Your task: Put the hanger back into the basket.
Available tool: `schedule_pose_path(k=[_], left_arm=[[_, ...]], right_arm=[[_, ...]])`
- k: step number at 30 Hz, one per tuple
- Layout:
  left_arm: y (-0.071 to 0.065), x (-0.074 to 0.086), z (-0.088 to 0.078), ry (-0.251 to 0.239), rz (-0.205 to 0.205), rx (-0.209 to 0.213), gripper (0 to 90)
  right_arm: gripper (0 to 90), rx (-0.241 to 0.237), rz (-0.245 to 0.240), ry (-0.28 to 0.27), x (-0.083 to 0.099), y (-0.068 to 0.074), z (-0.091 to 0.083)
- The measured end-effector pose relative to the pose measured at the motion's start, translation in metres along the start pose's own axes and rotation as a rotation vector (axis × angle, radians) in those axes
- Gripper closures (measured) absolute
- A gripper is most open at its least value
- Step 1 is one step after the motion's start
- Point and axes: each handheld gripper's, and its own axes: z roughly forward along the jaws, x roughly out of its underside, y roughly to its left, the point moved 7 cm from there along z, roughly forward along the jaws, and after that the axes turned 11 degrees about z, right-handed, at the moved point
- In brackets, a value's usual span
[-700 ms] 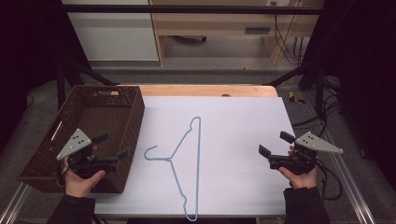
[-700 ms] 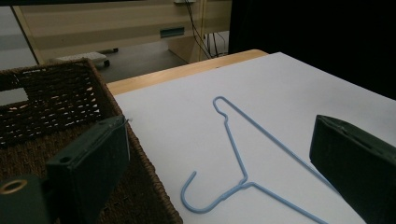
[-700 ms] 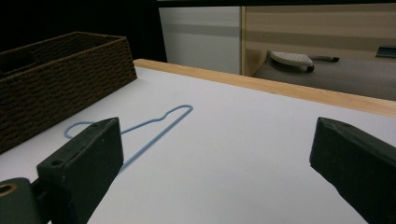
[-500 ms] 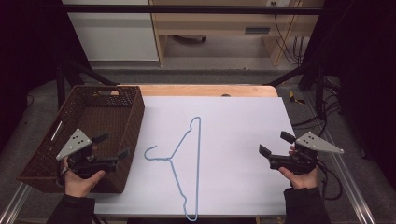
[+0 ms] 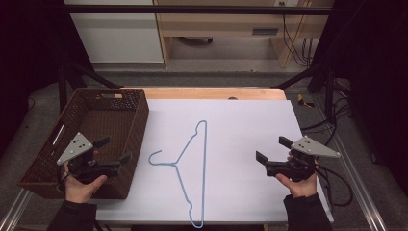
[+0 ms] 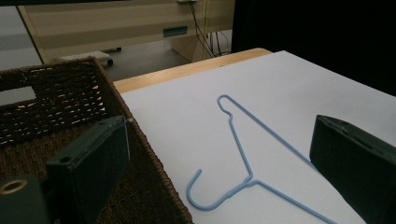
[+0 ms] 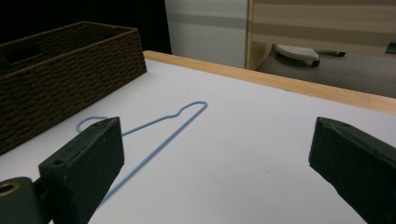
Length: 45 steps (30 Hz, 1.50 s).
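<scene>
Hanger (image 5: pixel 192 166) (blue wire) lies between both grippers — jaws apart, empty.

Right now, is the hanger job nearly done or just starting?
Just starting, it seems. Nothing looks done: the blue hanger lies flat on the white table, untouched, and the basket beside it is empty. Nothing is in hand either: the left gripper hovers over the basket's near end and the right gripper hovers right of the hanger, both with jaws open. Grabbing the hanger is probably next.
</scene>
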Motion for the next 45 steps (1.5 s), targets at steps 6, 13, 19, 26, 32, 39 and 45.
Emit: schedule_pose_path(k=[6,13,19,26,32,39,45], left_arm=[[-0.001,0.001,0.001,0.008,0.008,0.0,4.5],[0.0,0.001,0.001,0.006,0.003,0.0,4.6],[-0.001,0.001,0.002,0.011,0.011,0.003,4.6],[0.0,0.002,0.002,0.013,0.01,0.003,4.7],[0.0,0.003,0.003,0.013,0.004,0.005,4.7],[0.0,0.004,0.003,0.017,0.005,0.007,4.7],[0.003,0.004,0.002,0.014,-0.003,0.003,4.8]], right_arm=[[3.9,-0.037,-0.001,0.036,0.007,0.021,0.016],[4.6,-0.029,-0.04,0.089,0.014,0.043,0.033],[5.4,-0.035,-0.058,0.109,0.016,0.055,0.042],[6.5,-0.051,-0.072,0.146,0.021,0.078,0.058],[7.1,-0.08,-0.084,0.184,0.027,0.098,0.076],[8.5,-0.105,-0.114,0.247,0.04,0.119,0.094],[11.6,-0.096,-0.113,0.284,0.049,0.131,0.109]])
